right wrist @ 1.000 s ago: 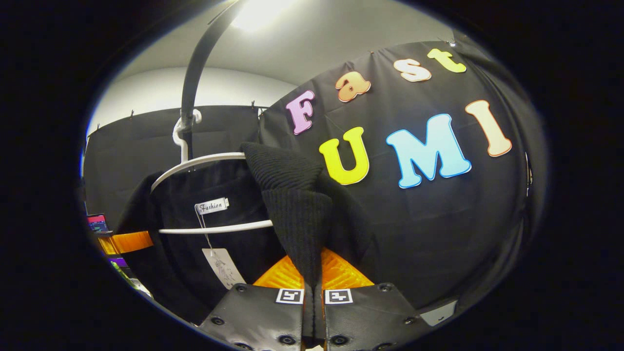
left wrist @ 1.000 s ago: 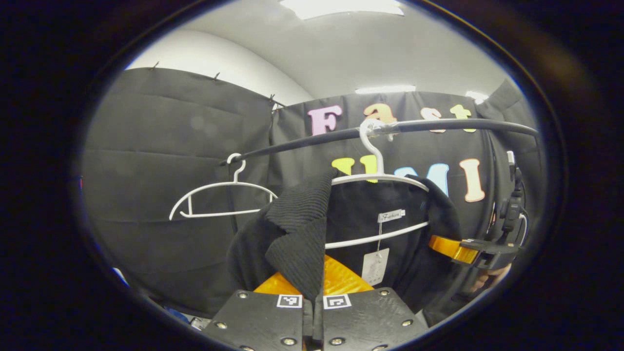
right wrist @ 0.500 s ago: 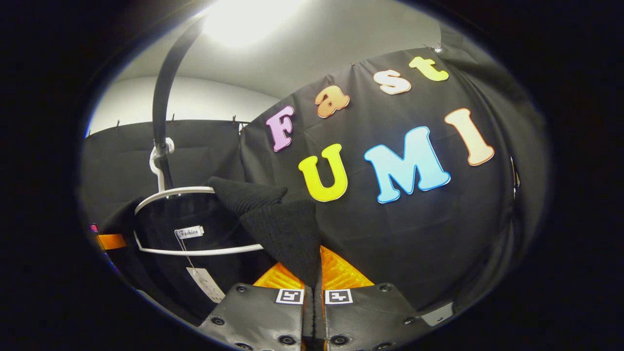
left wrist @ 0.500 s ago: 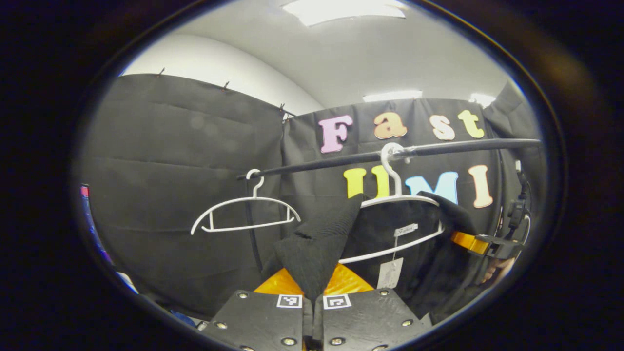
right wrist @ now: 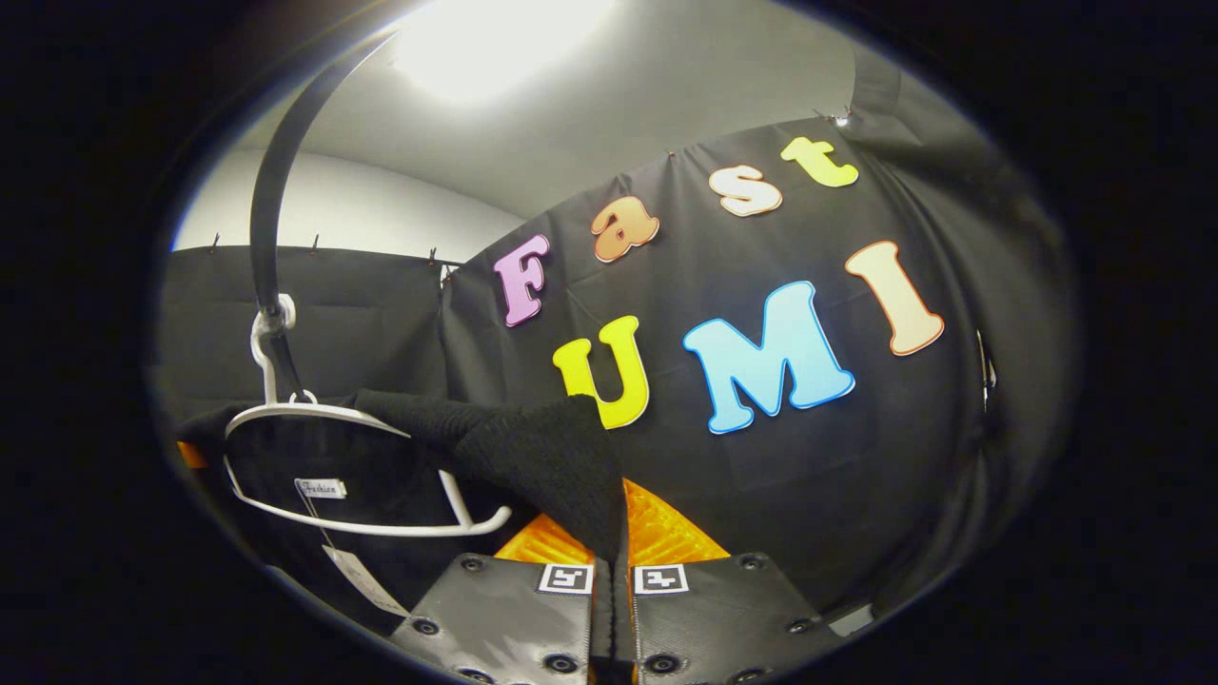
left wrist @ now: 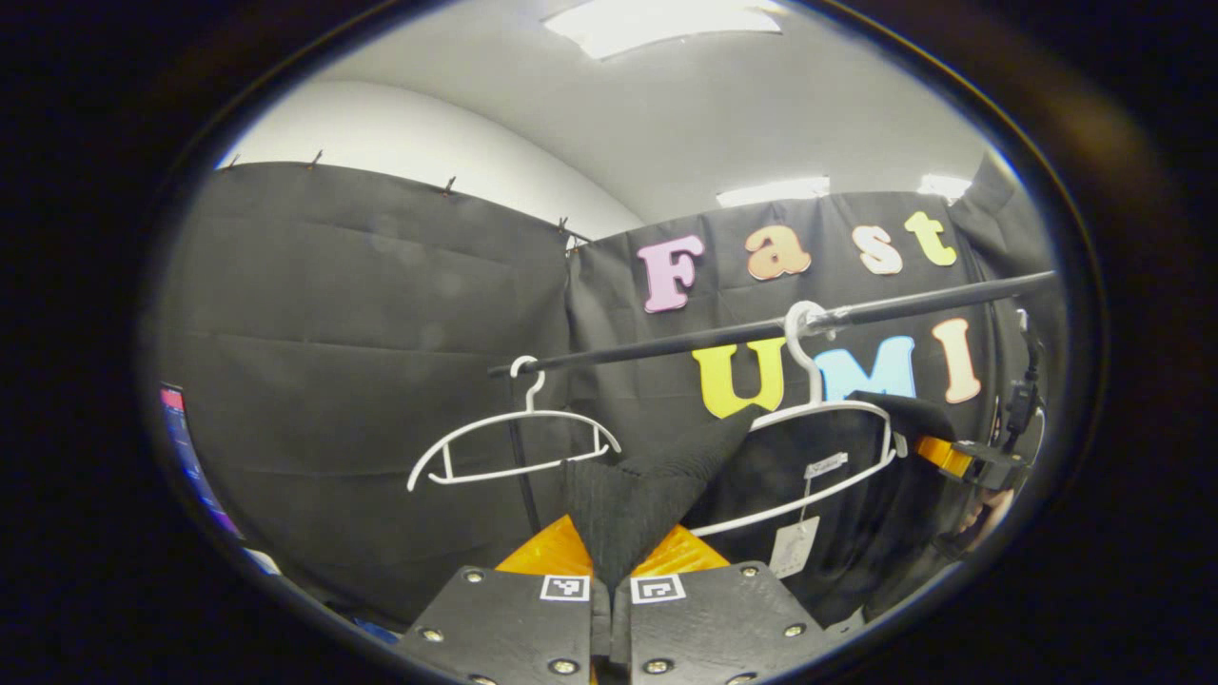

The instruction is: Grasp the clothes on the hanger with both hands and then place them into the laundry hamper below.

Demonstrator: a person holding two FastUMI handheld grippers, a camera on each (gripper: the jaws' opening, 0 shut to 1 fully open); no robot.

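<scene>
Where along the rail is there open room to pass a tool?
Free: the rail stretch between the empty hanger and the loaded hanger. Crowded: around the black garment, where the far tool grips it.

No wording is legible here. A small white sewn label (left wrist: 824, 465) at the collar of the black garment (left wrist: 628, 495), and the paper hang tag (left wrist: 788, 547) dangling beneath it, carry print too small to read. Square black-and-white coded markers (left wrist: 564, 588) on the left gripper (left wrist: 609, 571) and the right gripper (right wrist: 617, 550) show patterns rather than letters or digits.
</scene>
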